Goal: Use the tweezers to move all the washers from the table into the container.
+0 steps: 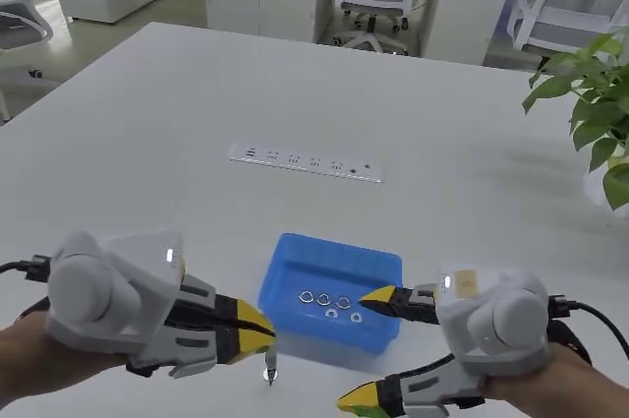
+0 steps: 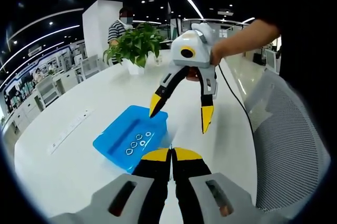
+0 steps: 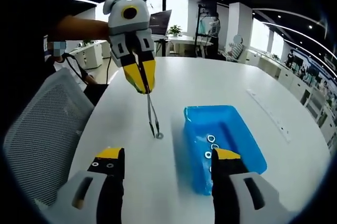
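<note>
**One washer left on the bench, the rest in the container**

My left tool is pinched narrow on the tweezers, which hang down from its jaws to the bench. Their tips sit at a single washer lying on the bench just beside the near wall of the container. From the right gripper view I cannot tell whether the tips already grip that washer or merely touch it; the spot is too small to read.

Inside the blue container lies a cluster of washers, five as best I can count, loose on its floor. I see no other washers on the bench around it, so I judge the job nearly done: this last piece has to be pinched, lifted over the wall and dropped in with the others.

My right tool stands wide and holds nothing. One of its jaws reaches over the container's right end, the other hangs over the bench nearer to me. It plays no part in the pick, as far as I judge, beyond being close enough to steady the container if it slides.
</note>
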{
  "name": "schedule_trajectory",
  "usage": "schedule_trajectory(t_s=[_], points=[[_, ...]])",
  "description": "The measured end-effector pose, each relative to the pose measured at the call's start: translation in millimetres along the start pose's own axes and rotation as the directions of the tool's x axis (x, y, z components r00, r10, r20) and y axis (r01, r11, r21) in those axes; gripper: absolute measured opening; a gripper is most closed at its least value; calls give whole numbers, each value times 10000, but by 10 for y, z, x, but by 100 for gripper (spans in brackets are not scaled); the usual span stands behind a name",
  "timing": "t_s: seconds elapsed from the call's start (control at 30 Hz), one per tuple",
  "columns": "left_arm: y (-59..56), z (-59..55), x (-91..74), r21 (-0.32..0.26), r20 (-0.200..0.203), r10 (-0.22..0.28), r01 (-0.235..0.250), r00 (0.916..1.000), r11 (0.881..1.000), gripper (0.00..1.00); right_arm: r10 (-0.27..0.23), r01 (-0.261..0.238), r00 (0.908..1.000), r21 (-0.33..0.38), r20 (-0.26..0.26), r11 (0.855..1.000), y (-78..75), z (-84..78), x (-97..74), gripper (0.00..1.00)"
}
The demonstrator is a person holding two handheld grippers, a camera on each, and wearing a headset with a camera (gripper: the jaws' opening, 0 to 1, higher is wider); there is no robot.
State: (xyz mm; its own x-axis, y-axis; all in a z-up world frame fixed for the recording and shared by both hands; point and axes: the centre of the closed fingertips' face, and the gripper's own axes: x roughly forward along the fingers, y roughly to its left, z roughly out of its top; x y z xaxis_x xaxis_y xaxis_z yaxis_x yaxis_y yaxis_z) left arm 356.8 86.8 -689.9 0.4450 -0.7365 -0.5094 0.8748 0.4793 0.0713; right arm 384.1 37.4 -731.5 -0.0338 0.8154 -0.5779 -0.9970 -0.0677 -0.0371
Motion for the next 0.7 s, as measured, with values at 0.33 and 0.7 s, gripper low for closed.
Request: schedule_trajectory(t_s=[0.33,0.7], points=[[-8,-4,-4,-55,16,-82,82,10000,10000,5,846,-851,9964,-555,-112,9948,94,38,154,52],[-27,12,3,-65,19,-139,139,9999,9999,5,1620,-1649,9863,-1436,-312,9758,188,124,382,36]])
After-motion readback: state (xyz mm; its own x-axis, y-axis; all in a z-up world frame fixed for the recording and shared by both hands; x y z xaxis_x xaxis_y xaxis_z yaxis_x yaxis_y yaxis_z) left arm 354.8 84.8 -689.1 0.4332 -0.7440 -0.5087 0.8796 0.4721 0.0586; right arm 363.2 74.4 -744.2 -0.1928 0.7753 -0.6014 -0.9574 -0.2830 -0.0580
